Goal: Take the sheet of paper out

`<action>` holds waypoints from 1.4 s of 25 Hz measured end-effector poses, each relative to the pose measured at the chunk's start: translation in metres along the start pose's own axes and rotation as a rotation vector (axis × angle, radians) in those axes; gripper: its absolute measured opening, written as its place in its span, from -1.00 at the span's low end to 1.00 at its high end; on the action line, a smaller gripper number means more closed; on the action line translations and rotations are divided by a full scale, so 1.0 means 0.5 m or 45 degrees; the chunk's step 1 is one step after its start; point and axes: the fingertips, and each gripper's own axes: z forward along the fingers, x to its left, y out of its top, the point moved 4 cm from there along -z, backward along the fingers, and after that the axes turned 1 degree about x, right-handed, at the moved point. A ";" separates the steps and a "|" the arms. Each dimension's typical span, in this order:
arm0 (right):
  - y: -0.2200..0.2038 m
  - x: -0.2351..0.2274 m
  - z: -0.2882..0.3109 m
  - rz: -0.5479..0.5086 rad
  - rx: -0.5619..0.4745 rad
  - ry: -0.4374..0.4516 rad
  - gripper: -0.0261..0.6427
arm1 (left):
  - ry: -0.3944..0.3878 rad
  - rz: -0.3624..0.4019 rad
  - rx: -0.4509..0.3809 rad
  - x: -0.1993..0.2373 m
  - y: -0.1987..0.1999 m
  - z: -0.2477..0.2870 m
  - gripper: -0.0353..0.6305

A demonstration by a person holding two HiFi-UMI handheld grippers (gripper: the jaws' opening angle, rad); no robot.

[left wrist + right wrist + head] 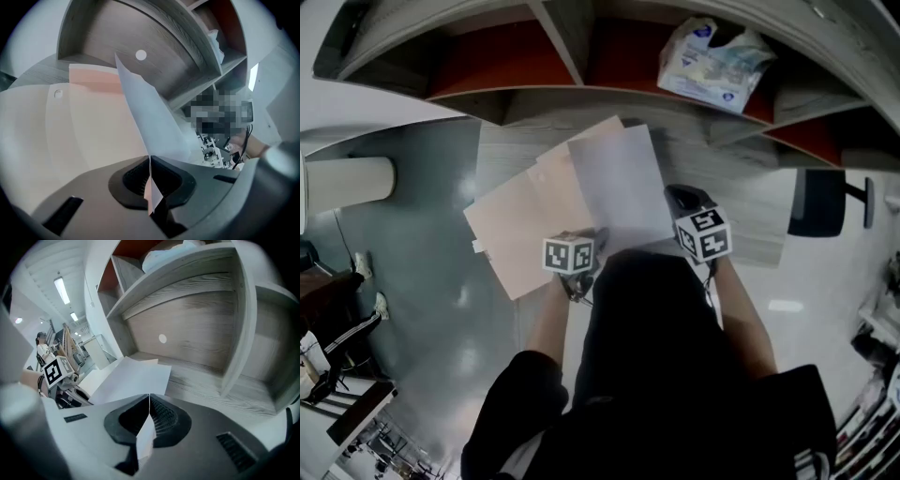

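A white sheet of paper (619,183) lies partly over a pale pink folder (520,234) on the wooden shelf board (741,202). My left gripper (589,242) is at the sheet's near left corner and my right gripper (675,208) is at its near right corner. In the left gripper view the left gripper (150,161) is shut on the sheet (145,108), which rises edge-on from the jaws, with the pink folder (79,122) to its left. In the right gripper view the right gripper (149,399) is shut on the sheet (131,378), which spreads out to the left.
The shelf unit has open compartments with red backs, and a plastic packet (717,56) lies in the upper one. An upright divider (239,319) stands to the right. A white cylinder (347,183) is at the left and a black chair (816,202) at the right.
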 end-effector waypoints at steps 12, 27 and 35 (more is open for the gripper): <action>0.028 -0.057 0.079 0.173 -0.018 0.215 -0.51 | 0.074 0.036 0.045 0.023 0.000 0.006 -0.74; 0.011 -0.107 0.181 0.721 0.028 0.425 -0.20 | 0.095 0.058 0.089 0.056 0.040 0.013 -0.74; 0.008 -0.111 0.209 0.850 0.029 0.476 -0.20 | 0.078 0.105 0.130 0.055 0.043 0.014 -0.74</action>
